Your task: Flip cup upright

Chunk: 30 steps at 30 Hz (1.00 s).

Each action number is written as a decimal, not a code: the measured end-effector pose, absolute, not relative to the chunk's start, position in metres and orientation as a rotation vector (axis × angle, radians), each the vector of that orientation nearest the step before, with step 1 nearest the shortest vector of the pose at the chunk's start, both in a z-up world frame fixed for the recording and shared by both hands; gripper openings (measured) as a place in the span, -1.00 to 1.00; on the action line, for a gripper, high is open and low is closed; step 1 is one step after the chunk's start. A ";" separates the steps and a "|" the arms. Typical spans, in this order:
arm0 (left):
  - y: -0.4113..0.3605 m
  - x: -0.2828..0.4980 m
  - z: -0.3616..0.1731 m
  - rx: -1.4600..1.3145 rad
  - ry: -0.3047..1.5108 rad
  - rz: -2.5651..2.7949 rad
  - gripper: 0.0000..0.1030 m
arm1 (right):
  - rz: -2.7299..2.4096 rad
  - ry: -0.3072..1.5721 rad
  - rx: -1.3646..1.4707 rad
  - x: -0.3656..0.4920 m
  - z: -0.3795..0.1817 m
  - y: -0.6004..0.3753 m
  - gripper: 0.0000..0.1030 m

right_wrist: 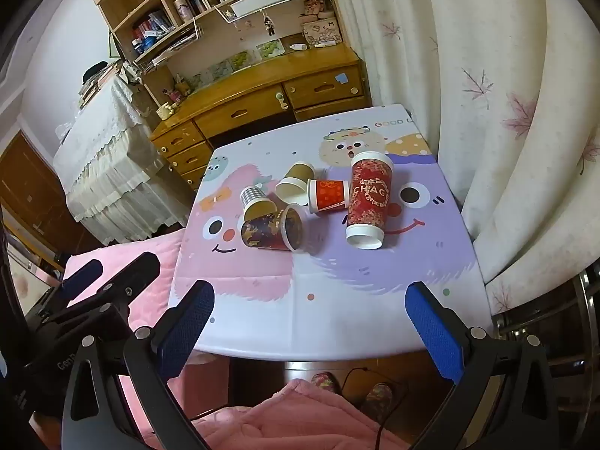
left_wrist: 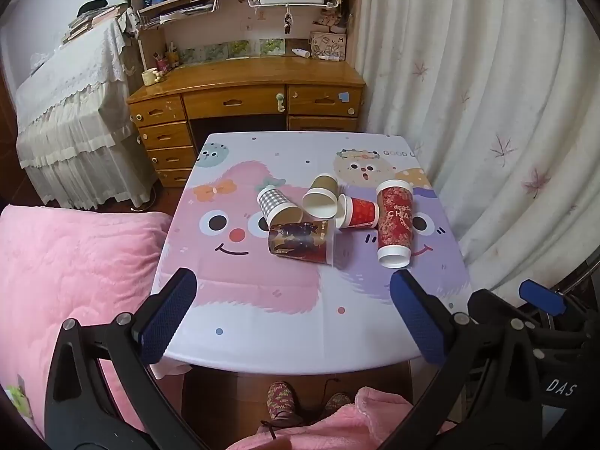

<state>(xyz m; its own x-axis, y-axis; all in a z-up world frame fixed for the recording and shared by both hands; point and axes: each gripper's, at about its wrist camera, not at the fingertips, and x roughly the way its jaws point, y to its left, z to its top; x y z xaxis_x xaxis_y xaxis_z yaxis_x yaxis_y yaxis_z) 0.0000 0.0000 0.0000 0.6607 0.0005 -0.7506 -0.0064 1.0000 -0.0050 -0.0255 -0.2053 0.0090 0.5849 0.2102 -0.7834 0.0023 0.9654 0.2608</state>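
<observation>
1. We held the left gripper (left_wrist: 292, 315) and right gripper (right_wrist: 311, 322) nearest the cameras, jaws wide apart, both empty.
2. We saw 5 cups lying sideways, clustered mid-table (left_wrist: 262, 337).
3. We judged the tall red cup (left_wrist: 395, 221) light, thin-walled, crushable; grip its mid-body gently.

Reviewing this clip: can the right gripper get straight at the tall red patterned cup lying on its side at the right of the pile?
Probably yes. The right gripper is open, held back at the near table edge, and only bare tablecloth lies between it and the tall red patterned paper cup. The small red cup touches only its far left side.
</observation>
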 end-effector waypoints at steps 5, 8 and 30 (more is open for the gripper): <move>0.000 -0.001 0.001 -0.016 0.837 -0.005 0.99 | 0.118 0.943 0.238 -0.025 0.010 -0.207 1.00; 0.002 0.000 0.001 -0.024 0.849 -0.003 0.99 | 0.124 0.938 0.241 -0.027 0.011 -0.211 1.00; 0.004 0.002 0.003 -0.035 0.840 -0.001 0.98 | 0.114 0.949 0.226 -0.025 0.008 -0.200 1.00</move>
<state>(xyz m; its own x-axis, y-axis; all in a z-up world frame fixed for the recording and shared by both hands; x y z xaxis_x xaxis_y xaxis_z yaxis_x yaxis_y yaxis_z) 0.0024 0.0041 0.0032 0.6674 -0.0144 -0.7446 -0.0135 0.9994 -0.0315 -0.0246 -0.2003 0.0083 0.5789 0.1956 -0.7916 0.0018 0.9705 0.2410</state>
